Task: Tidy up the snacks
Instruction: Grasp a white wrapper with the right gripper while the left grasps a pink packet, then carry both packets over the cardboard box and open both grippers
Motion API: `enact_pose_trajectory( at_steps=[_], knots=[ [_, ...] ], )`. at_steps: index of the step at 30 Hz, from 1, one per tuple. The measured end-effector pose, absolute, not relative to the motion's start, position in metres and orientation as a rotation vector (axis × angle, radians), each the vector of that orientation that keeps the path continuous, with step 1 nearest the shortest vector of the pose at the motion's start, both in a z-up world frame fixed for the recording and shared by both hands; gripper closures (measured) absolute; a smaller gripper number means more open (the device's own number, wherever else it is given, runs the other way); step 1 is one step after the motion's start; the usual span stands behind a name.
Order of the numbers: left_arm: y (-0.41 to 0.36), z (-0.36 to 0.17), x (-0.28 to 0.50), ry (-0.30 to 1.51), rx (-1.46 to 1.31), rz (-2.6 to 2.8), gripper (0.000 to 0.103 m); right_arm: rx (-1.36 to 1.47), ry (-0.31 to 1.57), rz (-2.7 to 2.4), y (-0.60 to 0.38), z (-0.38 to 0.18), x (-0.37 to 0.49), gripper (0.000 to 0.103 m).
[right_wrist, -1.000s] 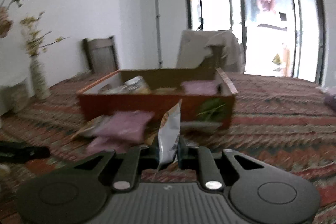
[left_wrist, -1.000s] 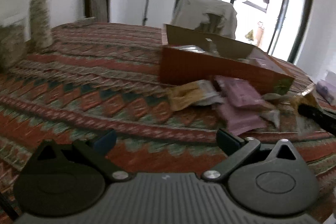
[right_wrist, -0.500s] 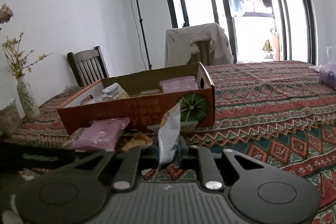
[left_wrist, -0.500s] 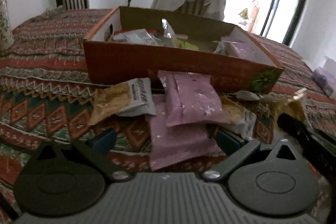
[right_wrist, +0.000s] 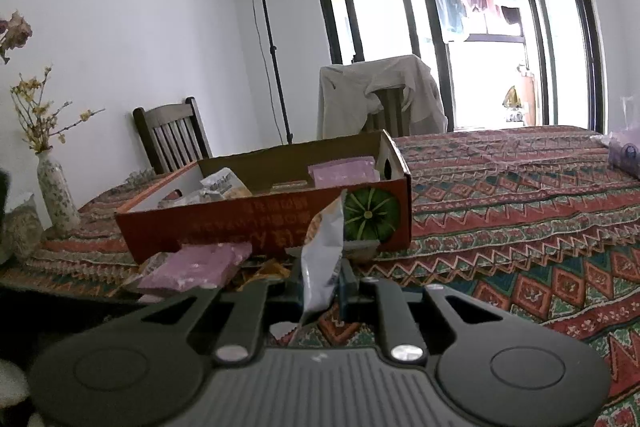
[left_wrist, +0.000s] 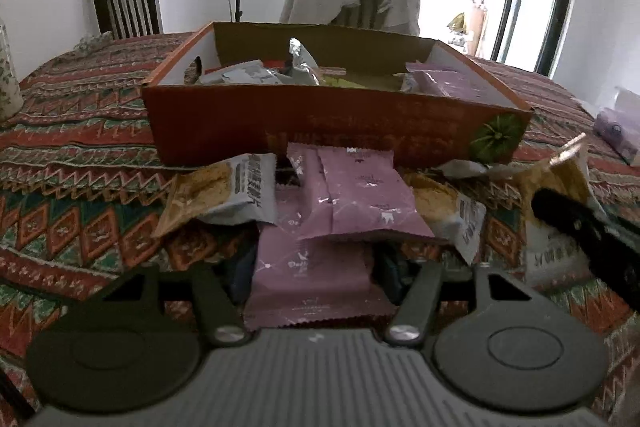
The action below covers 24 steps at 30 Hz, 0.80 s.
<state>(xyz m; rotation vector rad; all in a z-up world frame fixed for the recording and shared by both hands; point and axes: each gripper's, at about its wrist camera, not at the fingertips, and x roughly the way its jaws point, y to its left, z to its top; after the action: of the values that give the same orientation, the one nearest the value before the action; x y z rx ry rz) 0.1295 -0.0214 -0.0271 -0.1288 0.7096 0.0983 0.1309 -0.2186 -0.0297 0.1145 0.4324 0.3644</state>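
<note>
Left tongs [left_wrist: 312, 279]: jaws closing round the lower purple packet [left_wrist: 310, 285], which lies flat between them; pads look to reach its sides, grip unsure.
Right tongs [right_wrist: 320, 285]: pressed together, pinching a grey-white packet [right_wrist: 322, 259] upright by its lower edge, likely so it clears the box wall.
Box [left_wrist: 340, 125]: just beyond both tongs, open-topped, some snacks already inside.
Loose pile [left_wrist: 356, 199]: purple and tan packets overlapping ahead of the left tongs, against the box front.
Desk [right_wrist: 520, 227]: patterned cloth, bare to the right tongs' right.
</note>
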Motion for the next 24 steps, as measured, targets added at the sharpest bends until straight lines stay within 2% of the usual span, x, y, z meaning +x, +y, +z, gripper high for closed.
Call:
enact_pose_trajectory(
  at_steps=[14, 24],
  knots=[
    [0.001, 0.013, 0.071, 0.495, -0.106, 0.080, 0.043, 0.081, 0.388, 0.364, -0.214, -0.027, 0.123, 0.088],
    [0.007, 0.036, 0.086, 0.448, -0.103, 0.079, 0.043, 0.038, 0.366, 0.398, -0.200, -0.005, 0.123, 0.088]
  ],
)
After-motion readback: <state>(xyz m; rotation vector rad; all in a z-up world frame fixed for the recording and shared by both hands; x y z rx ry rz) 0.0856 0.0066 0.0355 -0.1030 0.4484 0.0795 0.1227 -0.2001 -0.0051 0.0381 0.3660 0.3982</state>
